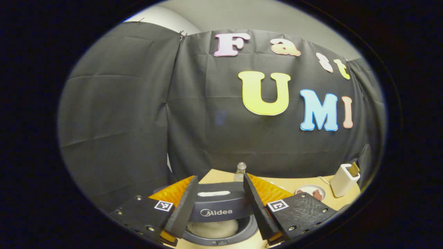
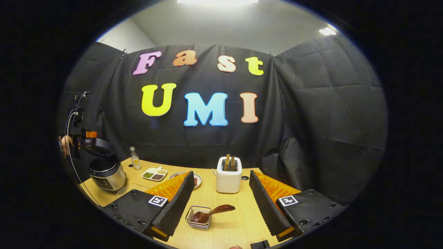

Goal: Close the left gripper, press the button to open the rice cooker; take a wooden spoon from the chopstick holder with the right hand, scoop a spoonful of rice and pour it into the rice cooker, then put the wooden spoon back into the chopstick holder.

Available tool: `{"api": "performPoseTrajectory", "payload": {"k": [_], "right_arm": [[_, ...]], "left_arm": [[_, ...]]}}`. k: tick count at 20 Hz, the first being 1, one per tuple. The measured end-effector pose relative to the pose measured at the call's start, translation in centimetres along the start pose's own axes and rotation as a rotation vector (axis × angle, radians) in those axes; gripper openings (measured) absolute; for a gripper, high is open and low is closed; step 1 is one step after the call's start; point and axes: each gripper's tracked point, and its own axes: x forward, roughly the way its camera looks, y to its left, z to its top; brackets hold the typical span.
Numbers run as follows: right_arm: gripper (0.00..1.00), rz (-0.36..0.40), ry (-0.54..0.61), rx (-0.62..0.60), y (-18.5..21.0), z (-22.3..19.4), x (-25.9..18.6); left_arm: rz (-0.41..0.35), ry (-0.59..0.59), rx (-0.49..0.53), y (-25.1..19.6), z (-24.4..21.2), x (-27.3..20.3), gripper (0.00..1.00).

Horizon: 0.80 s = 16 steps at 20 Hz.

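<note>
Rice cooker (image 2: 105, 171), a round silver-and-black pot, stands at the far left of the pale wooden table (image 2: 238, 221) with its lid raised; in the left gripper view its open rim and pale contents sit directly under the left gripper (image 1: 221, 204), whose jaws stand apart with nothing between them. The right gripper (image 2: 221, 204) also has its jaws spread and empty, hovering over a small wire basket (image 2: 198, 218) in which a dark wooden spoon (image 2: 213, 212) rests, bowl down and handle tilted up to the right. A white rectangular holder (image 2: 228, 180) with wooden utensils standing in it sits just behind.

Judging from this, the spoon looks back in a container, though whether that basket is the intended chopstick holder cannot be told. The risk is a careless retreat: a finger clipping the tilted handle could tip the light basket or flick the spoon onto the table.
</note>
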Motion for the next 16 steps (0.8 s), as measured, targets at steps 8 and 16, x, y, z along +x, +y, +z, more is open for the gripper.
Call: {"api": "performPoseTrajectory", "payload": {"k": [8,16], "right_arm": [[1.0,-0.002,0.008,0.011,-1.5,-0.5,-0.4],[1.0,0.001,0.016,0.009,-1.8,-0.9,-0.4]], "left_arm": [[-0.006,0.054,0.028,-0.7,-5.0,-1.8,0.86],[-0.015,0.076,0.036,-1.1,-9.1,-3.0,0.84]]}}
